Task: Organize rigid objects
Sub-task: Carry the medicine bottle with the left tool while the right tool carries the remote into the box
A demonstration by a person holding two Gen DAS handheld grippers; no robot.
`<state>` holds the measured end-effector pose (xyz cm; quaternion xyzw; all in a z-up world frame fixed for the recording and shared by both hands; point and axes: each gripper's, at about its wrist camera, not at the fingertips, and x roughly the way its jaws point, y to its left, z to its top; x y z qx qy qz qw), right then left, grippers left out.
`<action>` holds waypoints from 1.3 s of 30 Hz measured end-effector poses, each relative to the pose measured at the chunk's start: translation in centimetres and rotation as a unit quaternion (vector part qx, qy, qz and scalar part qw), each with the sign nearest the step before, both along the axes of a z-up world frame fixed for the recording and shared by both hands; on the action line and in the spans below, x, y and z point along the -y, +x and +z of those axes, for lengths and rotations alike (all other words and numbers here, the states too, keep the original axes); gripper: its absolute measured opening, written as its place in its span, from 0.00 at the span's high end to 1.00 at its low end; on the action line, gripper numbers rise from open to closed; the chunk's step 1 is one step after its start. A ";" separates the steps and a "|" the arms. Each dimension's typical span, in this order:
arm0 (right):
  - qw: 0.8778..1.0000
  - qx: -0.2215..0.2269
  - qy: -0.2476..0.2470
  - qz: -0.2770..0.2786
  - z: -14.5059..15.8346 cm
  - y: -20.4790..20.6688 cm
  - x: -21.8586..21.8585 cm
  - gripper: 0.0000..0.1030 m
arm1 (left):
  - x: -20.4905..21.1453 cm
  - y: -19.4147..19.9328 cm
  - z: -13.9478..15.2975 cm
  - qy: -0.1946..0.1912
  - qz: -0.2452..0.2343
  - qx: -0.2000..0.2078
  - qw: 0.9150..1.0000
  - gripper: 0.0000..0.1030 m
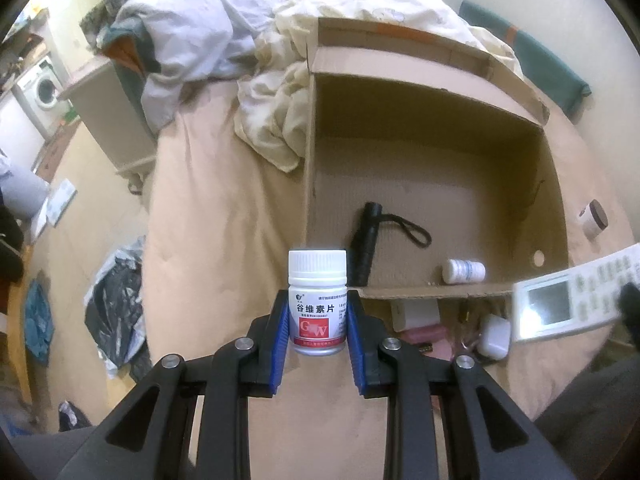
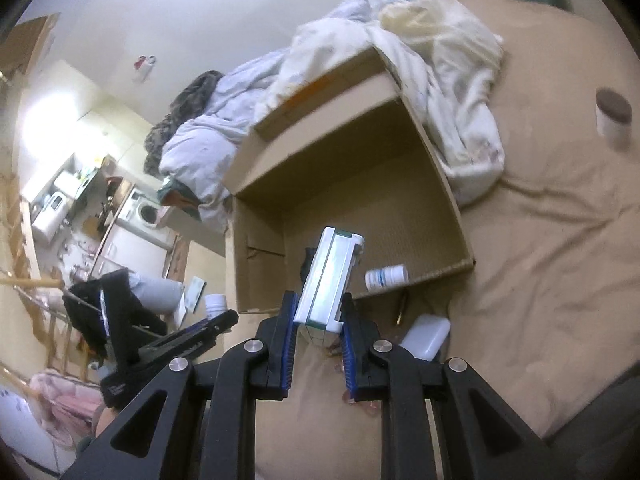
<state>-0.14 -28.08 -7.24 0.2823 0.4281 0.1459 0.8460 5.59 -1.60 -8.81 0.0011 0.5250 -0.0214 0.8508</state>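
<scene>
A white pill bottle (image 1: 317,304) with a red label stands upright between the blue pads of my left gripper (image 1: 318,300), which is shut on it just before the near left corner of an open cardboard box (image 1: 424,291). Inside the box lie a black flashlight (image 1: 366,240) with a wrist strap and a small white bottle (image 1: 464,271) on its side. My right gripper (image 2: 319,300) is shut on a white remote control (image 2: 330,276), held on edge above the box's near wall (image 2: 440,276). The remote (image 1: 560,300) also shows at the right of the left wrist view.
The box sits on a tan bed cover (image 2: 540,260). Crumpled bedding (image 2: 440,60) is heaped behind it. A white jar with a brown lid (image 2: 614,116) stands to the right. A white plastic case (image 2: 426,336) and small items lie by the box's near wall. Floor clutter is at the left.
</scene>
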 end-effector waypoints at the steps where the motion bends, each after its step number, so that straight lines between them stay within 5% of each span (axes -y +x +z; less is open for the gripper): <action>1: 1.000 0.004 -0.003 0.003 0.4 0.1 0.2 0.79 | 0.0 0.0 0.2 0.002 0.002 0.005 1.000 0.77; 8: 1.000 0.021 -0.016 0.003 1.9 1.3 1.7 0.79 | -0.4 -0.1 1.5 0.006 0.011 0.040 0.999 0.77; 15: 0.999 0.027 -0.028 0.001 2.8 3.2 3.0 0.79 | 0.0 1.2 2.3 -0.008 0.008 0.026 1.000 0.77; 27: 0.997 0.034 -0.071 0.015 2.5 9.3 3.4 0.79 | 4.2 5.5 4.2 0.015 -0.043 0.046 0.998 0.77; 31: 0.997 0.022 -0.073 0.017 0.3 10.5 3.0 0.79 | 5.6 6.8 2.6 0.016 -0.063 0.049 0.997 0.77; 39: 0.997 -0.004 -0.076 0.020 -2.6 11.2 3.0 0.79 | 5.7 9.0 -3.1 0.004 -0.061 -0.014 0.998 0.77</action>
